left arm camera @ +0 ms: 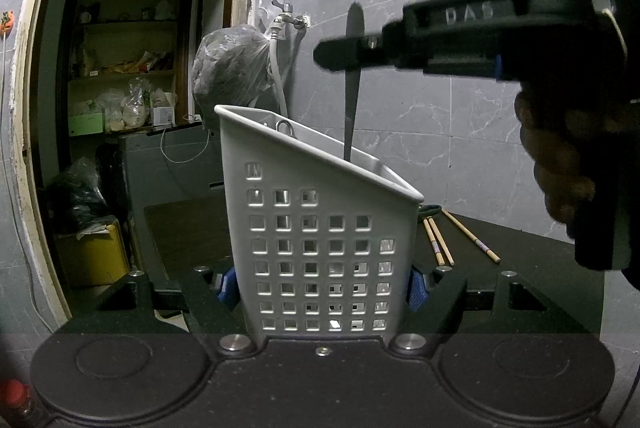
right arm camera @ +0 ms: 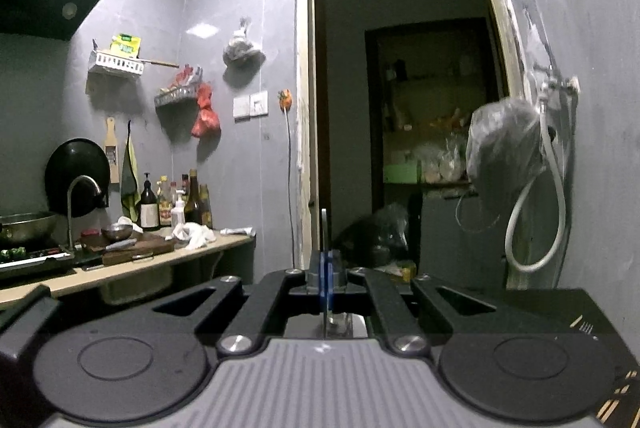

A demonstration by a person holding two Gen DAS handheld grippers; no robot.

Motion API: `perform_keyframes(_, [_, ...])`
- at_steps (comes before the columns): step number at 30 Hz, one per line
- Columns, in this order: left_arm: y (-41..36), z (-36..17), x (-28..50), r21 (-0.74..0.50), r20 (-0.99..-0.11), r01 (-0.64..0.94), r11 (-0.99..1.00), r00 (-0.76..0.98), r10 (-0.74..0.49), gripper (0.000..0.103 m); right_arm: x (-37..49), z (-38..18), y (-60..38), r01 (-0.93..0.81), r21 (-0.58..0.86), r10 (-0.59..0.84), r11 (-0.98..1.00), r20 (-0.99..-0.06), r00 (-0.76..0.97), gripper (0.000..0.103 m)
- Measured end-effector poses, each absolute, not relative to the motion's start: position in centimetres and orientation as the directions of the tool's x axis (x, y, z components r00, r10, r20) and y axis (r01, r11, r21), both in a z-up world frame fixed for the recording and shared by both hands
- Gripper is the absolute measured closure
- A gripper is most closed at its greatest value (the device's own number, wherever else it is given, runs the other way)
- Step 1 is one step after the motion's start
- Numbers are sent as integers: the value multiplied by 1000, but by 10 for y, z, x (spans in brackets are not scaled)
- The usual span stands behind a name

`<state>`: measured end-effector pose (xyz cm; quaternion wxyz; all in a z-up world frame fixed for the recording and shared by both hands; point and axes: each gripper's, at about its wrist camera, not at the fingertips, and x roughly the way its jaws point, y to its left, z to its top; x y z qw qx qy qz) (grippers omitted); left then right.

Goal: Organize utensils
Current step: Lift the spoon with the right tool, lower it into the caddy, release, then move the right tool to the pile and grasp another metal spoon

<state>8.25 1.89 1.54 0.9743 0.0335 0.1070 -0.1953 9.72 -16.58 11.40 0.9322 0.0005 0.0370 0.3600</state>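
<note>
A white perforated utensil holder (left arm camera: 320,248) stands on the dark table, clamped between my left gripper's blue pads (left arm camera: 416,286); the left gripper (left arm camera: 320,288) is shut on it. My right gripper (left arm camera: 340,53) comes in from the right above the holder, shut on the handle of a metal utensil (left arm camera: 352,99) that hangs upright with its lower end inside the holder. In the right wrist view the right gripper (right arm camera: 325,284) pinches the thin utensil handle (right arm camera: 324,228) edge-on. Three wooden chopsticks (left arm camera: 440,244) lie on the table behind the holder.
A grey tiled wall with a tap and hose (left arm camera: 286,23) is behind the table. A plastic bag (left arm camera: 230,63) hangs by a doorway. A kitchen counter (right arm camera: 132,260) with bottles and a sink is at the left. A fork (right arm camera: 586,327) lies on the table at right.
</note>
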Motion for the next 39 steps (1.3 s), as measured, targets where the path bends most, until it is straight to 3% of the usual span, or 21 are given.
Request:
perform_keyframes(4, [19,15,83,23,-222,388,922,901,-373,27,100,105,-164,-667,27,665,745,-110,738,97])
perform_keyframes(5, [19,15,83,22,-222,388,922,901,-373,27,100,102,-164,-667,27,665,745,-115,738,83])
perform_keyframes(6, [19,15,82,24,-221,387,922,901,-373,27,100,100,-165,-663,28,661,748,-120,741,62])
perform_keyframes(8, [19,15,83,24,-223,388,921,900,-374,27,97,97,-169,-663,33,662,748,-114,741,48])
perform_keyframes(10, [18,15,84,21,-225,389,921,900,-374,27,93,95,-174,-664,39,663,747,-110,740,44])
perform_keyframes(15, [17,15,84,20,-224,389,921,900,-375,27,88,95,-194,-611,59,613,790,-75,786,14])
perform_keyframes(18, [17,15,84,20,-223,389,921,900,-375,27,84,93,-209,-544,51,546,838,-55,836,2])
perform_keyframes(22, [16,14,84,20,-224,388,921,900,-375,27,90,84,-222,-422,19,421,906,-102,901,0])
perform_keyframes(26, [16,15,84,17,-223,388,921,900,-375,27,121,66,-231,-276,-3,267,961,-255,930,0])
perform_keyframes(32, [15,15,84,14,-221,389,921,900,-376,27,193,36,-252,-172,84,191,982,-448,874,0])
perform_keyframes(37, [16,15,85,12,-219,388,922,900,-376,27,246,23,-268,-87,166,160,982,-498,852,2])
perform_keyframes(39, [15,15,85,12,-219,388,922,900,-376,27,263,19,-268,-66,146,132,987,-512,849,11])
